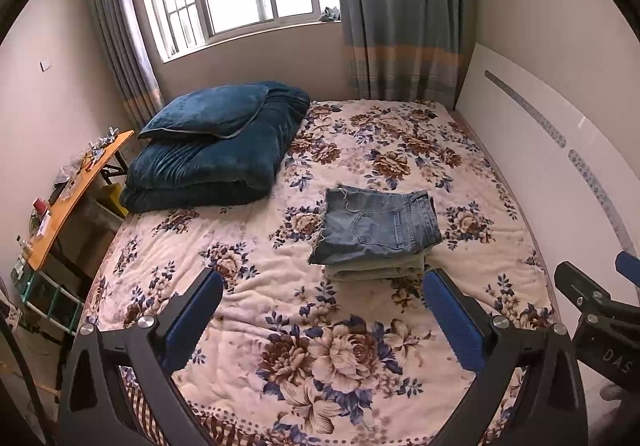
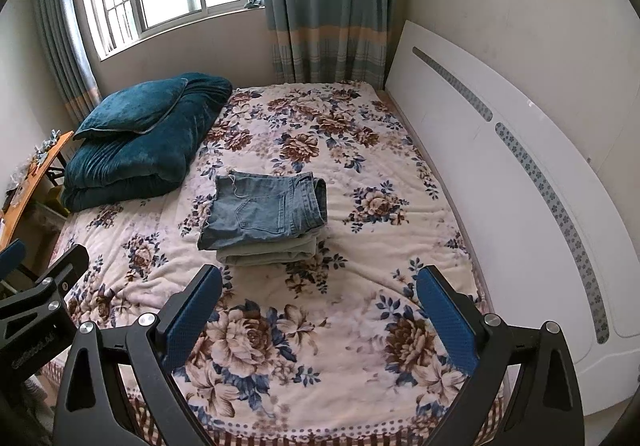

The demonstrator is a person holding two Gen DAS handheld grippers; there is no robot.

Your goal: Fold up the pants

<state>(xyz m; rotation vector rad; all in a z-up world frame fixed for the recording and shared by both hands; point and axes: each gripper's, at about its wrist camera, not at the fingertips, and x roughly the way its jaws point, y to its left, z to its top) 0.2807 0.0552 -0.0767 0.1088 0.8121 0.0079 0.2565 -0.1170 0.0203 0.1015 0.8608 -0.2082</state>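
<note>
A bed covered by a cream quilted bedspread (image 1: pixel 256 310) printed with brown and blue flowers fills both views. Near its middle lie the faded blue denim pants (image 1: pixel 378 224), folded into a compact rectangle with a back pocket facing up and a frayed hem along the left edge. They sit squarely on top of a folded pale grey-green garment (image 1: pixel 374 270), so the two form a small stack, seemingly a pile of finished folding. In the right wrist view the same denim pants (image 2: pixel 262 210) rest on the pale garment (image 2: pixel 268 252) in the same way.

The left tool (image 1: pixel 322 318) hovers above the near part of the bed, its two blue-padded fingers spread wide apart and gripping nothing. The right tool (image 2: pixel 318 316) does likewise, fingers wide apart and empty. Both are near the stack but not touching it, which suggests the fold is done and the tools are clear of the cloth.

At the far left corner of the bed a dark teal velvet pillow (image 1: pixel 208 112) lies on a folded dark teal velvet duvet (image 1: pixel 212 166), kept away from the working area. A white headboard (image 2: pixel 500 182) with grey flower-patterned strips runs along the right. A narrow orange wooden table (image 1: pixel 76 194) with small clutter stands to the left. Grey-blue curtains (image 1: pixel 400 14) frame a bright window.

Readable writing: "DAS" on the right tool's body in the left view; a label on the left tool in the right view is too blurred to read.
</note>
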